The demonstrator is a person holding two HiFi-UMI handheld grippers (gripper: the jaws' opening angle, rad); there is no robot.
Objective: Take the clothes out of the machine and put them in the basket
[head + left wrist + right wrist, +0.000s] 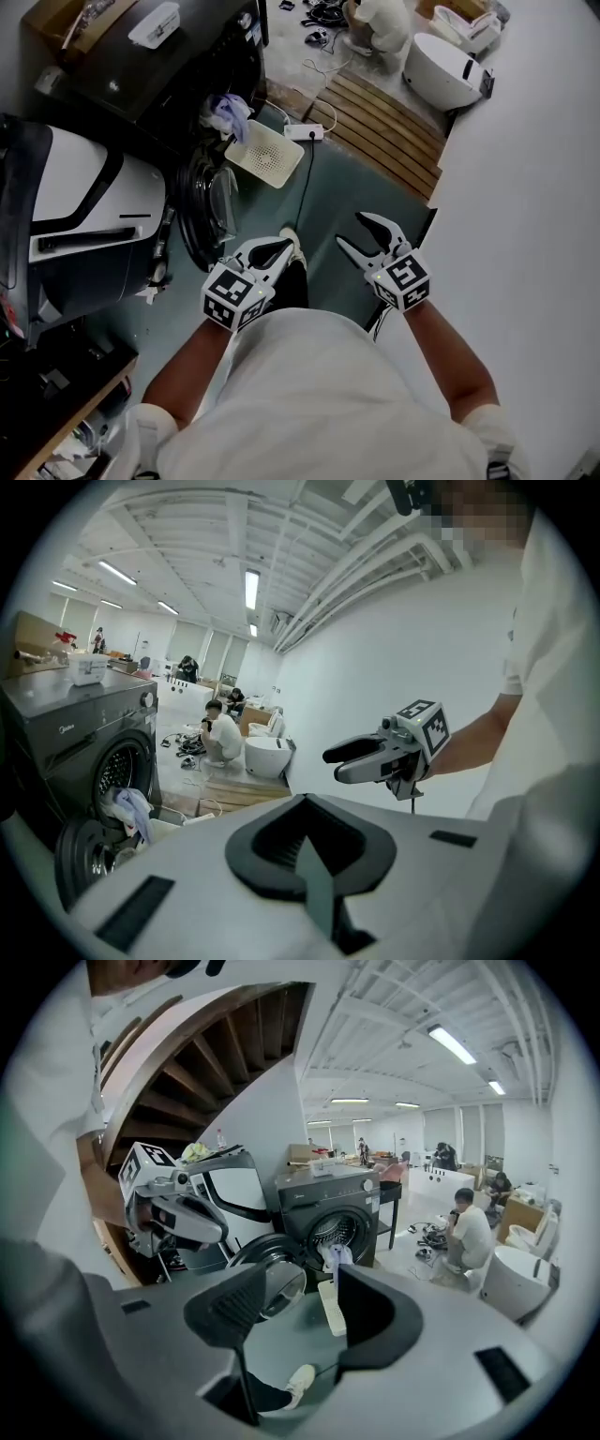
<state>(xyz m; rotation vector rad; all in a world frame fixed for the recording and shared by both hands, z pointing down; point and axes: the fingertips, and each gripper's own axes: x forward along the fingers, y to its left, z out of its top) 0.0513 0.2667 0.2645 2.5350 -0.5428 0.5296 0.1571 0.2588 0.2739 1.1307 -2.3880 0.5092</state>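
Stands on the teal floor [328,187] facing a dark front-loading washing machine [187,66] with its round door [202,220] swung open. Holds the left gripper [281,247] low before the body, jaws closed tip to tip on nothing. Holds the right gripper [352,230] just beside it, jaws partly apart and empty, with only floor and a shoe showing between them. Points both toward the machine, well apart from it. Faces pale lilac and white clothes [230,114] spilling from the drum mouth, hanging just above a white perforated basket [265,152] that lies on the floor beside the open door.
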